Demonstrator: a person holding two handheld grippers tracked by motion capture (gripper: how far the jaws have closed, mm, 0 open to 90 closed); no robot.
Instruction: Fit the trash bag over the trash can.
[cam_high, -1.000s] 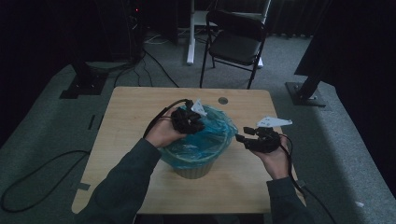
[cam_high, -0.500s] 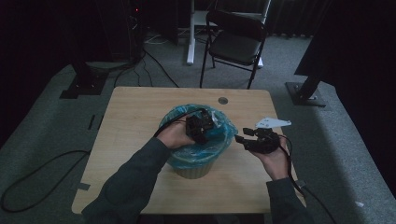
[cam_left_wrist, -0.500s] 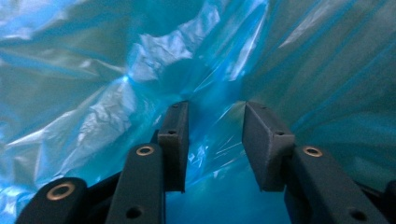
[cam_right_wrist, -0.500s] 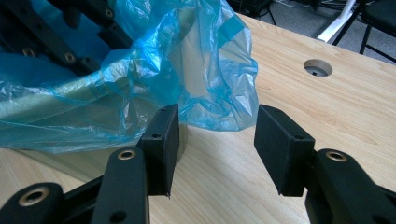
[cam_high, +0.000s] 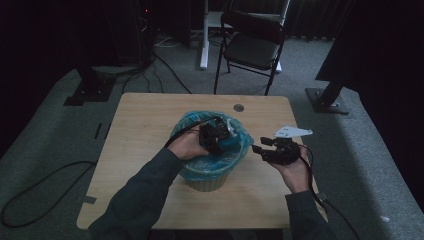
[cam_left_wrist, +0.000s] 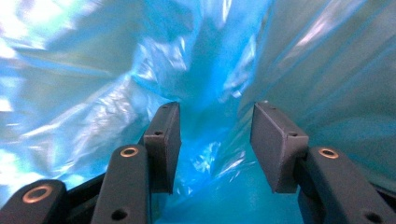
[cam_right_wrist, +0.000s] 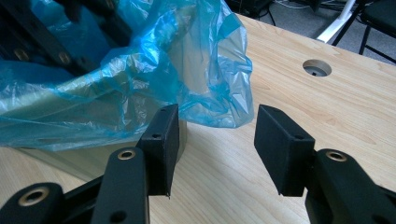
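Observation:
A small beige bin (cam_high: 206, 182) lined with a blue plastic bag (cam_high: 235, 150) stands in the middle of the wooden table (cam_high: 145, 130). My left gripper (cam_high: 216, 137) reaches down inside the bag, open; in the left gripper view its jaws (cam_left_wrist: 215, 140) stand apart with blue bag film (cam_left_wrist: 93, 70) all around and nothing between them. My right gripper (cam_high: 259, 149) hovers just right of the bin, open and empty. In the right gripper view its jaws (cam_right_wrist: 217, 140) point at the bag's overhanging edge (cam_right_wrist: 205, 88) and the bin wall (cam_right_wrist: 70, 156).
A round cable hole (cam_high: 239, 107) sits in the table behind the bin, seen too in the right gripper view (cam_right_wrist: 316, 68). A black folding chair (cam_high: 252, 47) stands beyond the table. Cables (cam_high: 45, 185) lie on the grey carpet at left.
My left gripper has moved from the bin's far-left rim to the right and down into the bag. The right gripper has stayed beside the bin.

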